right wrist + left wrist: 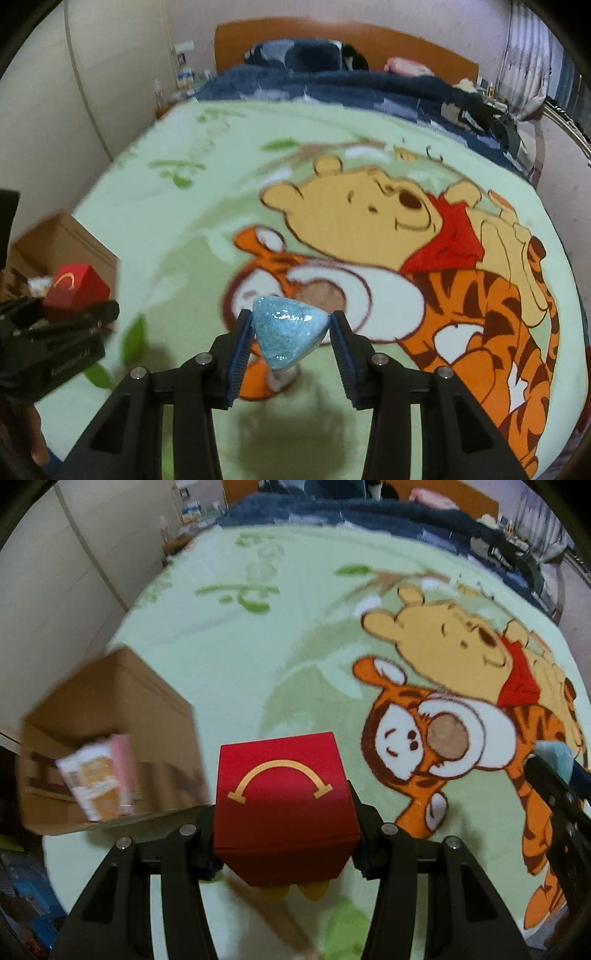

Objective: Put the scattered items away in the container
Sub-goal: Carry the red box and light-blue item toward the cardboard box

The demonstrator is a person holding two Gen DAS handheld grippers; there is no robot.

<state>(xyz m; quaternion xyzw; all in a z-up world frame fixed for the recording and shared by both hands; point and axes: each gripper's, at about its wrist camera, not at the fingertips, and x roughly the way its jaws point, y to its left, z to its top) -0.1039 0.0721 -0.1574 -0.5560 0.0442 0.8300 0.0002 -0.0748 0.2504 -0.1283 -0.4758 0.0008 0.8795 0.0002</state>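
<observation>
Left wrist view is showing the red toy box [282, 805], marked with a yellow curved arrow, sitting clamped between the two fingers of the left tool [282, 834] and hanging clear above the bed. Yellow feet are poking out beneath it. To its left, the open cardboard box [110, 709] is standing on the green cartoon blanket [258, 657], near the blanket's edge, with a pink and white packet [99, 775] already lying inside.

Right wrist view is showing a blue glittery wedge [290, 332], which looks wrapped in shiny film, pinched between the blue pads [240, 350] of the right tool [291, 339]. The pads are pressing on its two slanted sides, so the grip is sitting on a taper. It too is hanging above the blanket, well apart from the carton.

Both tools are partly closed, each gripping its own item, neither fully together nor wide apart.

Carrying seems to be the step in hand. To do it well, I judge that each item should be travelling over the carton's open top before its fingers are parting, one tool at a time so they are not crowding the opening. The wedge may be slipping out of the taper, so steady, level motion is advisable.
</observation>
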